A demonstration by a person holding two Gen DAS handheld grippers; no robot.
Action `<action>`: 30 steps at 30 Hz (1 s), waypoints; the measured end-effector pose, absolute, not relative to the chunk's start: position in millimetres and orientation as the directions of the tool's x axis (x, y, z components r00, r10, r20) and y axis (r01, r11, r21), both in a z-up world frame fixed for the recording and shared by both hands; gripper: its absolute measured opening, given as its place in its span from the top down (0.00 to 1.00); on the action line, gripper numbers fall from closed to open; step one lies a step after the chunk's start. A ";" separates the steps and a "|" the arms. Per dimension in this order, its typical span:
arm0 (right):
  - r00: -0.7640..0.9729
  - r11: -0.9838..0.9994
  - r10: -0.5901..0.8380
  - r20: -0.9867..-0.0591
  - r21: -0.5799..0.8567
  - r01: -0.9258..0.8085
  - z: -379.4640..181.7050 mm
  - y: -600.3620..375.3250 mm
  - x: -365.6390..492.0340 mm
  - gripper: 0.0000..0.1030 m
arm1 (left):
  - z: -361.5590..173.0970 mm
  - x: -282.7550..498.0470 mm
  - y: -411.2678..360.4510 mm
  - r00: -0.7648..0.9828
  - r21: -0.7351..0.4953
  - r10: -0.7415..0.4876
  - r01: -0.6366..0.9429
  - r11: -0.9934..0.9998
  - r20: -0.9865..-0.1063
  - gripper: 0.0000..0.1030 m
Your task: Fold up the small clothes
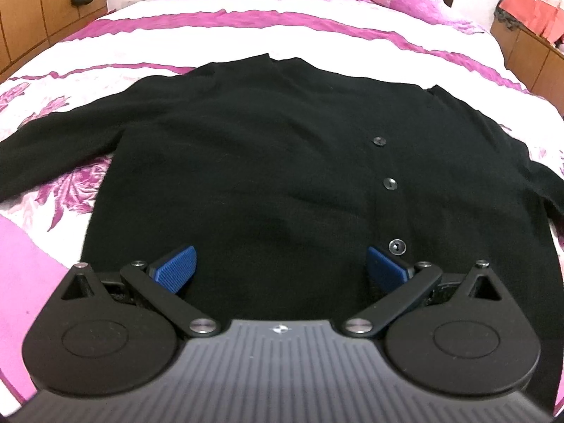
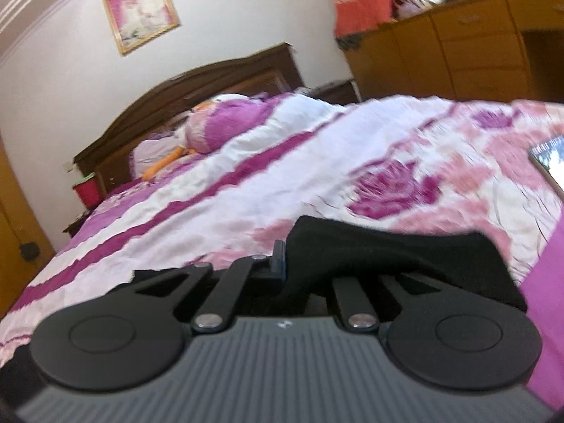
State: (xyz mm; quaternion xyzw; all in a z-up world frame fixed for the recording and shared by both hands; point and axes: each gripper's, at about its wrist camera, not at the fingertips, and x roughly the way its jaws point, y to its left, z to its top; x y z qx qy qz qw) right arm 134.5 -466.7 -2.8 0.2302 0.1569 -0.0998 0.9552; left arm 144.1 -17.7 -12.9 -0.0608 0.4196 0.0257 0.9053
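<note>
Two grippers are in use over one bed (image 1: 317,31), covered in a pink and white flowered spread.

Far left, in the left wrist view: a sleeve (image 1: 60,134) of the black cardigan (image 1: 246,162) is seen stretched out flat across the spread. The cardigan is laid face up, neckline toward the pillows, hem nearest the camera, so that sleeves and sides can be folded inward.

Centre: the left gripper (image 1: 280,269) is held just above the hem, pointing down at the cloth. Its jaws are spread wide, with the blue pads (image 1: 174,266) apart and nothing between them; it is judged to be waiting for its turn.

Right of centre: a row of three buttons (image 1: 389,183) is seen running up the front, fastened.

Right wrist view: the right gripper (image 2: 285,264) is closed tight on a bunched fold of the black cloth (image 2: 387,257), probably the right sleeve or side edge. The fold is draped over the jaws and raised off the spread, presumably to be carried across the body. A flat, book-like object (image 2: 550,160) lies at the far right edge.
</note>
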 end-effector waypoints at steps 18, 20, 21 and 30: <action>0.965 0.972 0.117 -0.235 0.228 -0.062 62.4 -336.3 161.2 0.93 | 3.4 132.7 16.2 0.658 -0.113 0.010 -0.145 0.983 -0.753 0.00; 0.959 0.973 0.155 -0.239 0.205 -0.107 64.2 -316.5 165.8 0.93 | 2.7 133.1 20.4 0.657 -0.116 0.014 -0.154 0.981 -0.754 0.00; 0.955 0.974 0.169 -0.244 0.190 -0.124 64.1 -307.0 168.6 0.93 | 2.3 133.5 22.8 0.656 -0.119 0.014 -0.159 0.980 -0.754 0.00; 0.895 0.967 0.253 -0.368 0.106 -0.230 30.4 -236.4 197.2 0.93 | -6.0 135.5 39.6 0.647 -0.139 0.013 -0.184 0.973 -0.762 0.00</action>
